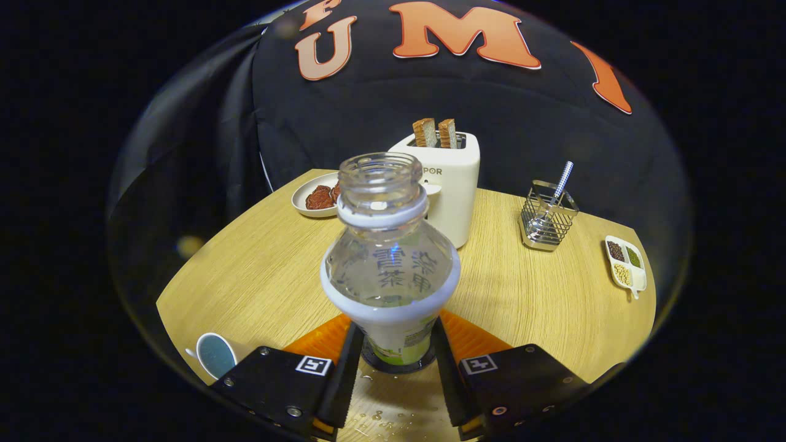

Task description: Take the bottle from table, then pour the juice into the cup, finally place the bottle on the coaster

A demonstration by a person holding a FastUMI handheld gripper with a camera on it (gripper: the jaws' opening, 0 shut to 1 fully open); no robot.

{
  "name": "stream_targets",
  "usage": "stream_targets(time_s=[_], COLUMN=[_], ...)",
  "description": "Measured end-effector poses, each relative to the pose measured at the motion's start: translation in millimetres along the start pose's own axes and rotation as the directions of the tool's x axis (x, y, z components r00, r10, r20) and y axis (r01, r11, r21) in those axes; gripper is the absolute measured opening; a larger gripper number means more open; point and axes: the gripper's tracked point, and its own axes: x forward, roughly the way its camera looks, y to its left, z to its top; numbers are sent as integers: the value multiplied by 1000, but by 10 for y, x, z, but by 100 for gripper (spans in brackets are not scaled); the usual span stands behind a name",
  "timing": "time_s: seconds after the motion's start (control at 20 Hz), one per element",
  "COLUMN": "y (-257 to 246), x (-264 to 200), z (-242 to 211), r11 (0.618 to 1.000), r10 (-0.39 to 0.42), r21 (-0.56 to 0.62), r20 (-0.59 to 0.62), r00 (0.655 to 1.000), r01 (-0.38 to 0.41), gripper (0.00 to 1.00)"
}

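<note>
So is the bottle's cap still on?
No, the bottle, standing between the gripper fingers on a dark coaster, shows an open threaded neck with no cap.

A white toaster point(451, 184) holding two slices of bread point(435, 132) stands at the far side of a round wooden table point(258, 276). A plate of reddish food point(316, 196) sits to its left, a wire rack with a utensil point(546, 218) to its right, and a divided dish of grains point(626, 263) farther right.
</note>
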Motion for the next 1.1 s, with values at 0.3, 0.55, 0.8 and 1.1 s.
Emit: stream_targets(time_s=[0.3, 0.55, 0.8, 1.1], y=[35, -79, -493, -1225], x=[-153, -552, -1331, -2497], z=[-61, 99, 584, 1136], r11=[998, 998, 991, 957], r10=[1, -17, -127, -289], r21=[-59, -59, -18, 36], r20=[-19, 13, 115, 241], r00=[1000, 1000, 985, 927], r01=[-2, 18, 130, 289], gripper=[87, 98, 98, 98])
